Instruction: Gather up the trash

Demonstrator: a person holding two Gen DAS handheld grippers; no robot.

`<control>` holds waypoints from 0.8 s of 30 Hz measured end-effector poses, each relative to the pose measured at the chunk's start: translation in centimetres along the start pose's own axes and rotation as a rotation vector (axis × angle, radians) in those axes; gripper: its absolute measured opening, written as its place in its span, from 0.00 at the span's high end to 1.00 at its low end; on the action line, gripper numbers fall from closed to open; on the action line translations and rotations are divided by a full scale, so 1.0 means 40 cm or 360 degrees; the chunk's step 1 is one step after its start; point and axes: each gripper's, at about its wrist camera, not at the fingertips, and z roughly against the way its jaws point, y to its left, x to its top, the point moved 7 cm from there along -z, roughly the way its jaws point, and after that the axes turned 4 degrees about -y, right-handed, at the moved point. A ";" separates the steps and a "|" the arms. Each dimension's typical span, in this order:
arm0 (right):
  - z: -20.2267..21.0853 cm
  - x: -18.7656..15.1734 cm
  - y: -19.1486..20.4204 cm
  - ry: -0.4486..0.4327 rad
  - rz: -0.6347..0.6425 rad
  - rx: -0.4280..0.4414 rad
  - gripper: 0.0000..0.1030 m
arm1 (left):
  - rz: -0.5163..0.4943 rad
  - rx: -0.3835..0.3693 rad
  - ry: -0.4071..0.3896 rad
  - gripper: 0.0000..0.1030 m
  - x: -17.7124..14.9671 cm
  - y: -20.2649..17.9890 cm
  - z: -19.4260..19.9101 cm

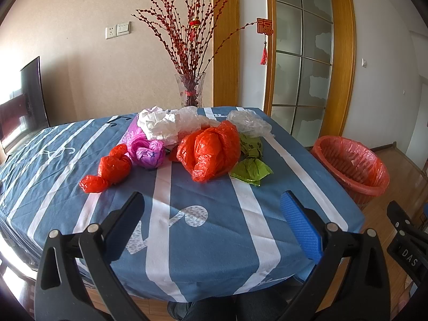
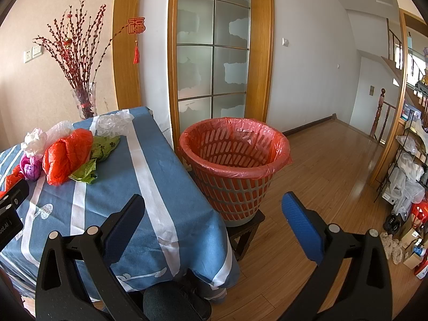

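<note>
The left gripper [image 1: 212, 206] had its fingers spread wide over the near part of the blue striped tablecloth [image 1: 214, 240], with nothing between them; the right gripper [image 2: 212, 206] was just as wide apart and empty, held off the table's right edge above the wooden floor [image 2: 334, 165]. From the left wrist view, the trash lay in a loose heap at about twelve o'clock, well apart from the fingertips. A small red bag [image 1: 108, 169] lay at eleven o'clock, its long axis slanting from near left to far right, the thin tail pointing towards the near left. Touching it on the right sat a knotted pink bag [image 1: 148, 155], with a crumpled white bag [image 1: 160, 125] behind. The large red bag [image 1: 211, 151] ran roughly front to back, its narrow end pointing towards the gripper. A green wrapper [image 1: 251, 160] lay against its right side, and a clear bag [image 1: 250, 121] lay beyond that. The red-lined bin [image 2: 232, 160] stood upright on a dark stool [image 2: 246, 230] just beside the table's right edge, at twelve o'clock from the right gripper, mouth facing up. A glass vase [image 1: 190, 91] of red branches stood behind the table.
</note>
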 end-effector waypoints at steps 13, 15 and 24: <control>-0.001 0.000 0.000 0.0003 -0.0002 0.0001 0.02 | -0.0001 -0.0001 0.0002 0.04 0.003 0.003 -0.002; -0.001 0.000 0.000 0.0003 -0.0002 0.0001 0.02 | -0.0001 0.0000 0.0003 0.04 0.004 0.004 -0.002; -0.002 -0.002 0.001 0.0004 -0.0002 0.0001 0.02 | -0.0001 0.0000 0.0005 0.04 0.006 0.007 -0.003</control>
